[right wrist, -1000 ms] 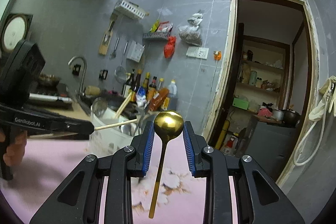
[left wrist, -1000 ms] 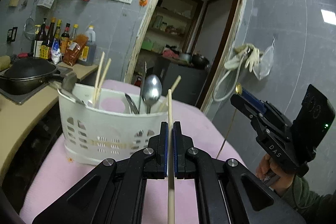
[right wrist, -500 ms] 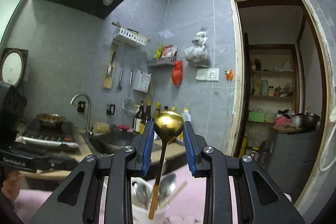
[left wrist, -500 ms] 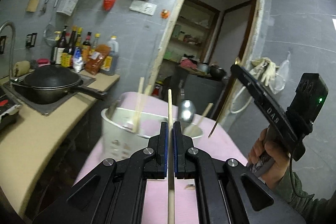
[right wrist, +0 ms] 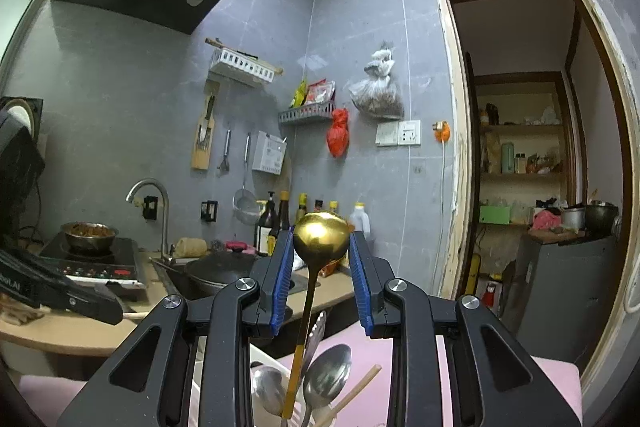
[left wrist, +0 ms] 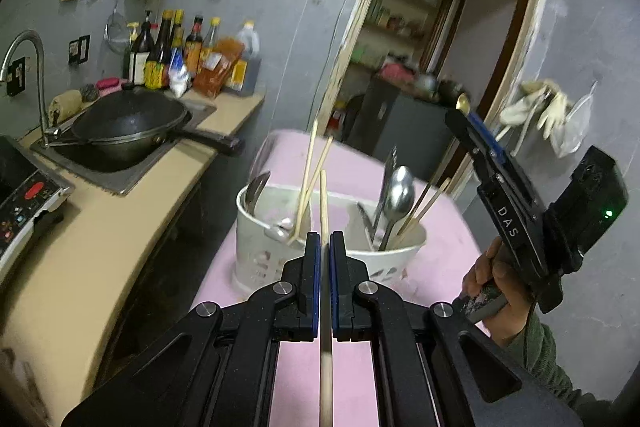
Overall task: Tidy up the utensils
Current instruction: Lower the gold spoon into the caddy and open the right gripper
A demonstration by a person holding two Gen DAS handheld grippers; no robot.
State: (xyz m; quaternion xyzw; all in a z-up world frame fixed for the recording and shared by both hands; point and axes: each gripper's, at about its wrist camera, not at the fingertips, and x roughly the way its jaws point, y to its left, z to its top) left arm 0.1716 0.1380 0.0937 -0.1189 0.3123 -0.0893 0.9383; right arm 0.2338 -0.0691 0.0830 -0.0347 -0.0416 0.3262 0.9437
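Observation:
A white utensil holder point(left wrist: 256, 247) stands on the pink table point(left wrist: 440, 259), with chopsticks in its left part and steel spoons point(left wrist: 400, 191) and chopsticks in its right part. My left gripper point(left wrist: 325, 243) is shut on a wooden chopstick point(left wrist: 323, 199), just in front of the holder. My right gripper point(right wrist: 320, 247) is shut on a gold spoon point(right wrist: 320, 235), bowl up, its handle hanging down over the holder's steel spoons point(right wrist: 326, 375). In the left wrist view the right gripper point(left wrist: 496, 171) hangs above the holder's right side.
A counter on the left carries a black wok point(left wrist: 128, 127), an induction cooker point(left wrist: 24, 187), a tap point(left wrist: 24, 43) and sauce bottles point(left wrist: 176, 55). An open doorway point(left wrist: 440, 39) lies behind the table. Racks and tools hang on the grey wall.
My left gripper has risen and now looks down into the holder. My right gripper has moved closer over the holder, and the spoon's handle now hangs among the steel spoons.

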